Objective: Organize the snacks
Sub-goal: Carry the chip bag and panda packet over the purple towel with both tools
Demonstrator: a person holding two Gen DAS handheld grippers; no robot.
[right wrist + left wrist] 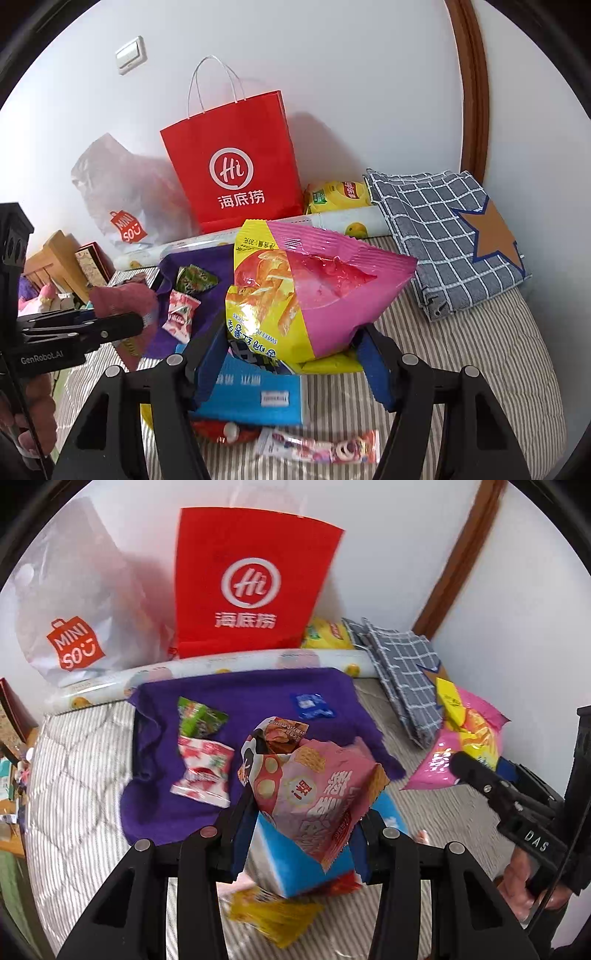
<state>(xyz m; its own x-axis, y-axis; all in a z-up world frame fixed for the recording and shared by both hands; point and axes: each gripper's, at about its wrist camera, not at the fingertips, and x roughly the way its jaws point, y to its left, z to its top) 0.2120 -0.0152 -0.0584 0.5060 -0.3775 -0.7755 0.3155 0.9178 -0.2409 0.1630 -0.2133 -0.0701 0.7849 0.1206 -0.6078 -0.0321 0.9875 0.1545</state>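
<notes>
Pink snack packet clamped in left gripper, lifted above striped bedding beside purple cloth. Pink-and-yellow chip bag pinched in right gripper over blue box. Red paper bag against wall behind.

Readable print around you

Beyond your left gripper, the red paper bag reads "Hi 海底捞" and the white plastic bag beside it "MINISO". Your right gripper bears "DAS"; the left one's body shows "GenRobot.AI".
</notes>
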